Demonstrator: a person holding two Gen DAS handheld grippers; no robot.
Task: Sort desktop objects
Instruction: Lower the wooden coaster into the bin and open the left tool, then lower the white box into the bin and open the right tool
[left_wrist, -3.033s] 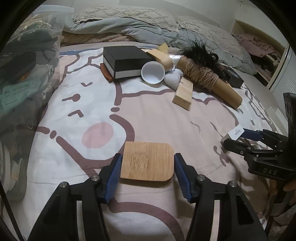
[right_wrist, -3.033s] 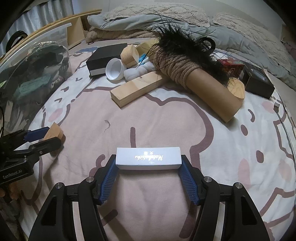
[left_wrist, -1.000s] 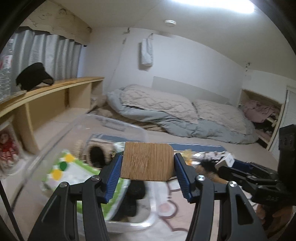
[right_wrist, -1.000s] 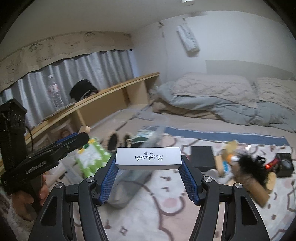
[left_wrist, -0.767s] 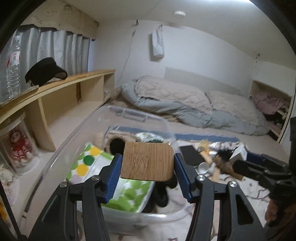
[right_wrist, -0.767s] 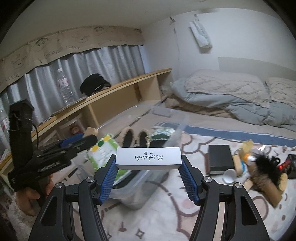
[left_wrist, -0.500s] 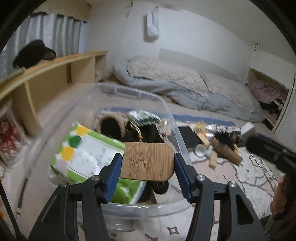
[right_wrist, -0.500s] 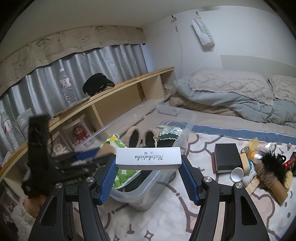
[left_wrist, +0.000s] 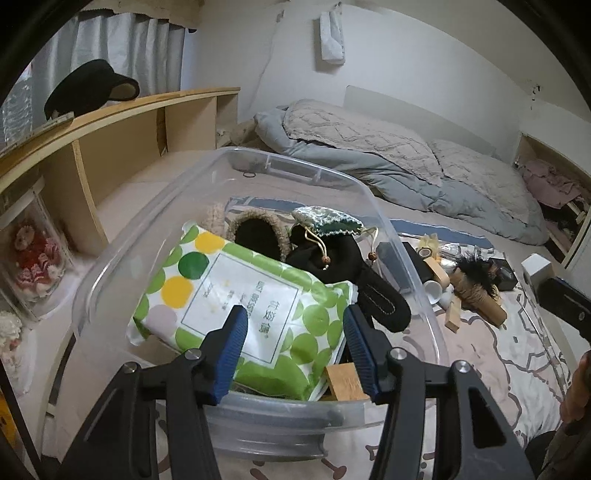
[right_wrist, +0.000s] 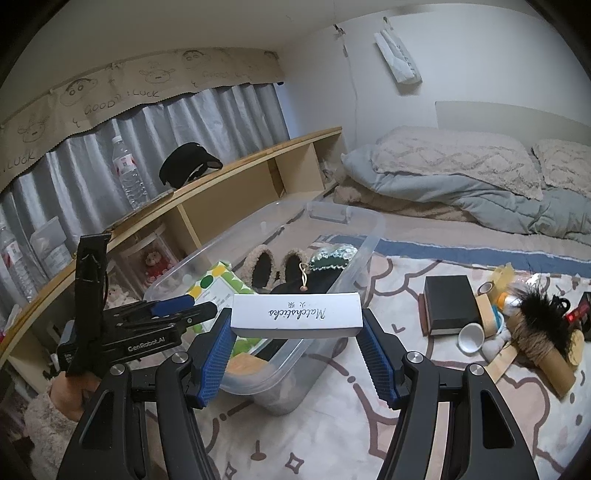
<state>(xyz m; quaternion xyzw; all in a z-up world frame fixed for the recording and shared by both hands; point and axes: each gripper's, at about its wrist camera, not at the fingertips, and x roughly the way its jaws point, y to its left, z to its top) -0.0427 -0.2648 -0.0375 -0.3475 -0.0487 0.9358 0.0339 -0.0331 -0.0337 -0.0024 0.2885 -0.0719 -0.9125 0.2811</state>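
My left gripper (left_wrist: 295, 321) hovers over the near end of a clear plastic bin (left_wrist: 369, 192). Its jaws are closing with nothing between them. A rounded bamboo piece (left_wrist: 343, 382) lies in the bin's near corner, beside a green-dotted tissue pack (left_wrist: 240, 295). In the right wrist view the left gripper (right_wrist: 199, 308) points over the bin's rim (right_wrist: 369, 236), and the bamboo piece (right_wrist: 245, 363) shows through the wall. My right gripper (right_wrist: 295, 321) is shut on a white lettered box (right_wrist: 295, 320), held in the air near the bin.
Furry slippers (left_wrist: 258, 236), a black item and a green pouch (left_wrist: 325, 221) fill the bin. On the patterned sheet to the right lie a black box (right_wrist: 448, 306), a white cup (right_wrist: 471, 338) and a rope-wrapped tube with black feathers (right_wrist: 543, 336). A wooden shelf (right_wrist: 236, 173) runs along the left.
The bamboo piece has left the left gripper and now lies in the bin. The left gripper sank and tipped down toward the bin. The right gripper kept the white box, nearly still.
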